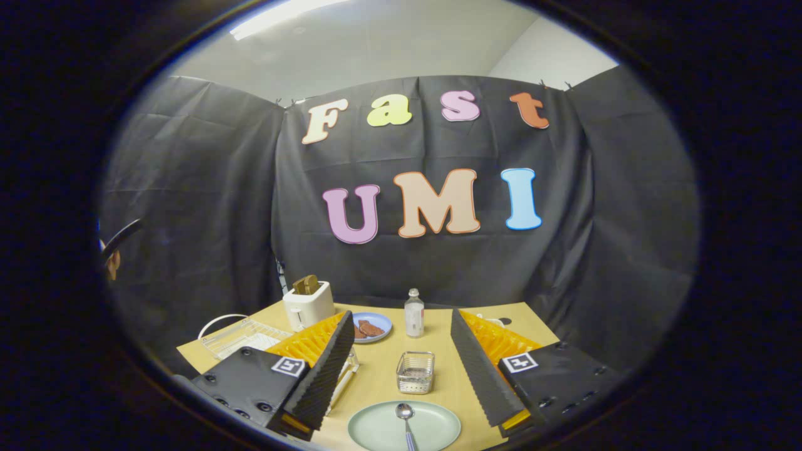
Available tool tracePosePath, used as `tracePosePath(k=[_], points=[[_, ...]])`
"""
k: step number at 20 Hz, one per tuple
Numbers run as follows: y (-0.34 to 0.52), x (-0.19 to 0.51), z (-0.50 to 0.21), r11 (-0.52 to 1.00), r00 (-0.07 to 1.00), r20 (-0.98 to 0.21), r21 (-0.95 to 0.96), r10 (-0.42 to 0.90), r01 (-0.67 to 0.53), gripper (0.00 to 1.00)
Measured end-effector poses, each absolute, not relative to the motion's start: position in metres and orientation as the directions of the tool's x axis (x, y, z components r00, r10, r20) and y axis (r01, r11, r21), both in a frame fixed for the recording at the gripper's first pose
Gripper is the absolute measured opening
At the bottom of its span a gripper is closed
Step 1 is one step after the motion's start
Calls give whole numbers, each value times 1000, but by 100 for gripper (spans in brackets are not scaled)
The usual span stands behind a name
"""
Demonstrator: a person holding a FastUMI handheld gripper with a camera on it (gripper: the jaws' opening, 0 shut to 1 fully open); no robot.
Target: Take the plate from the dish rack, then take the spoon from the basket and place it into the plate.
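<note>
Already the spoon (406,423) lies in the plate (432,432), its bowl pointing away from the fingers (482,369) and its handle running back toward them. That pale green plate sits flat on the tabletop (438,351), low between the two fingers, and it serves as the landmark for everything else. The fingers are spread wide apart, released, pressing on nothing; their ribbed black pads flank the plate on either side, lifted above it, with orange backing showing behind each pad.

Just beyond the plate, apart from it, stands the small clear basket (415,372), upright and square; whether anything lies in it cannot be told. Farther beyond the plate, past the basket, a small bottle (413,313) with a pale cap stands upright. To the left of that bottle, still well beyond the plate, a blue dish (376,326) holds a few brown pieces (366,329). Farther left and back from the plate, a white toaster (308,305) stands with a brown slice (306,284) sticking up out of its slot. Left of the plate and partly hidden behind the left finger, the white wire dish rack (241,335) rests near the tabletop's edge, with a rounded wire handle rising at its far side.

Far off to the left of the plate, by the booth's cloth wall, part of a person (113,263) shows at the margin.
</note>
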State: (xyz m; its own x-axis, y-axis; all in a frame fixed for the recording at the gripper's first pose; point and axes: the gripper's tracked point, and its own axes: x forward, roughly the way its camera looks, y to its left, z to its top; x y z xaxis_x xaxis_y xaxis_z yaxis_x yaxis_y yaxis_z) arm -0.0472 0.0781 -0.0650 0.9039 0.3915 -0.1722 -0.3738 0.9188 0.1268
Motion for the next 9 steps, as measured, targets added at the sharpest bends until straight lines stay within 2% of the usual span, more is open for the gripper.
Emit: tracePosePath(k=[9], points=[[78,-48,-59,925,910,-172,120,378,-362,97]])
